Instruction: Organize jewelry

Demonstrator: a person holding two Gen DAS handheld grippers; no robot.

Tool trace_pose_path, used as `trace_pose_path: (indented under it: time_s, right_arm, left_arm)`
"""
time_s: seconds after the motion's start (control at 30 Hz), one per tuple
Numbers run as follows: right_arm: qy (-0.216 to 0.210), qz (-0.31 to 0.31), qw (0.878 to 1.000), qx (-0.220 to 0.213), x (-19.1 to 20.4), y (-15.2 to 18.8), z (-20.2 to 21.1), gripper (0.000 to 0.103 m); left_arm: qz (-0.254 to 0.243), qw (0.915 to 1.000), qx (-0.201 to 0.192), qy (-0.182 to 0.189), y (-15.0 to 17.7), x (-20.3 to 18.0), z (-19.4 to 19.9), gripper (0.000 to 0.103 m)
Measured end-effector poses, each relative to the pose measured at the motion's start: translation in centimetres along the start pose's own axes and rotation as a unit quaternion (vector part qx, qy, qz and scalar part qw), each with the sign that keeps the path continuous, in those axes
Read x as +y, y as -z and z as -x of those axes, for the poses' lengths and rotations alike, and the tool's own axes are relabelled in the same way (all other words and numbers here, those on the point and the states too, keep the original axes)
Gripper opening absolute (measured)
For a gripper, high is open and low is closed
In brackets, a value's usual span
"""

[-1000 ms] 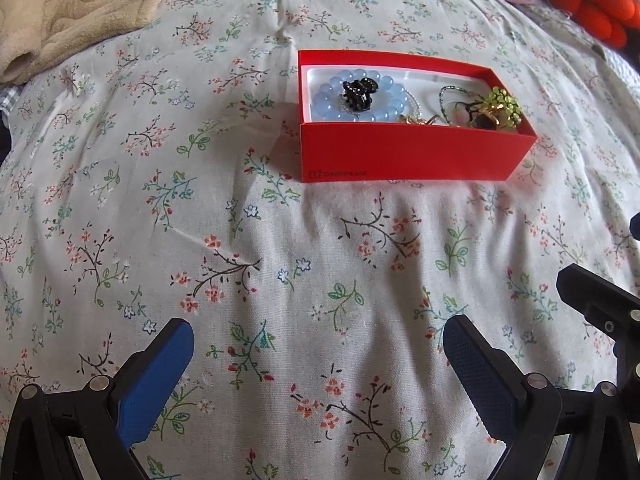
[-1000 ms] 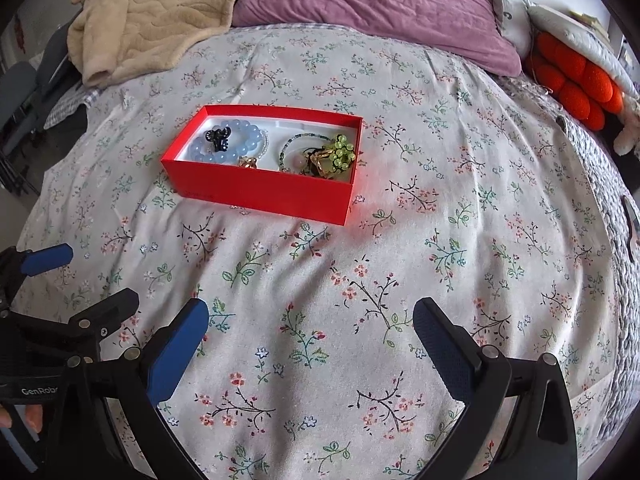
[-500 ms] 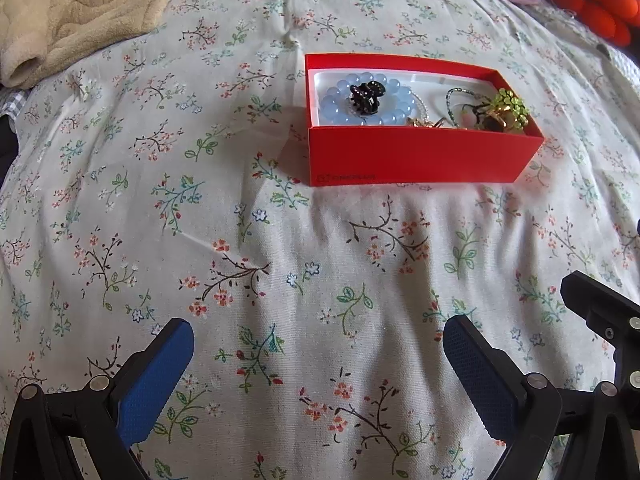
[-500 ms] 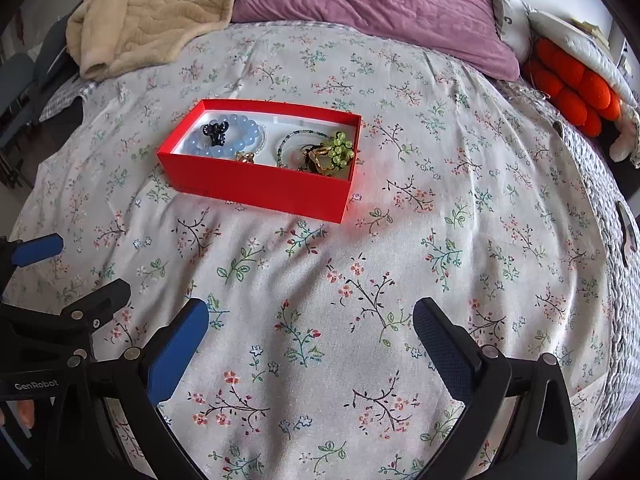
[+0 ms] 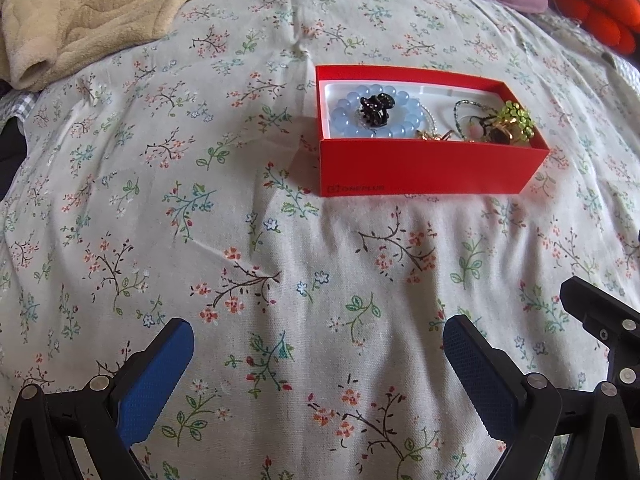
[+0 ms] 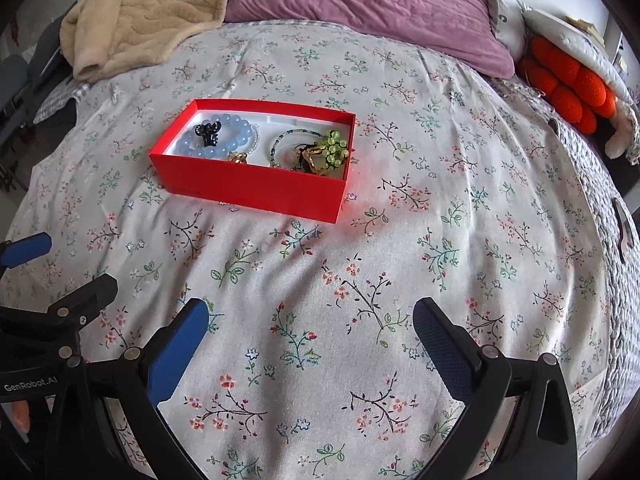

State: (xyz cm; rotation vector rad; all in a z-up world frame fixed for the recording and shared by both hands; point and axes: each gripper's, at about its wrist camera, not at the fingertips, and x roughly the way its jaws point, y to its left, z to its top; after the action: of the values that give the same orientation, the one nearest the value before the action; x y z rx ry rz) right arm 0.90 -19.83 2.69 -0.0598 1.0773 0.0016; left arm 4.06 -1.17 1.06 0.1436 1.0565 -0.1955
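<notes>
While both pairs of blue pads stand spread wide with nothing between them, you have each tool hovering low over the floral bedspread [image 6: 400,240], well short of the work. Your left gripper [image 5: 316,364] and your right gripper [image 6: 310,344] sit side by side, so either can reach forward; part of the left tool shows at the left edge of the right wrist view.

Ahead of them the red box [image 5: 428,168] rests flat on the cover, its open top toward you. Inside, a pale blue bead bracelet [image 5: 348,120] lies at the left end with a black claw clip [image 5: 374,109] on top of it. At the right end a green flower piece [image 5: 516,120] sits tangled with a thin beaded strand [image 5: 460,110] and some gold pieces [image 5: 436,135]; I cannot tell how many.

Everything seems gathered in the box already, so I judge the sorting nearly finished, or else not begun. Beyond lie a beige blanket [image 6: 152,12] and a purple pillow [image 6: 380,8], well apart from the box.
</notes>
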Motion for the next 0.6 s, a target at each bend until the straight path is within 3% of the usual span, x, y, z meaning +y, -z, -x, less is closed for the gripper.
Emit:
trace_pose_path:
  time_s: [0.6]
  right_arm:
    - [0.004,-0.003,1.000,0.002,-0.16,-0.19,-0.21,0.103]
  left_arm:
    - [0.005,1.0000,0.005,-0.004,-0.04,-0.07,-0.29,0.102]
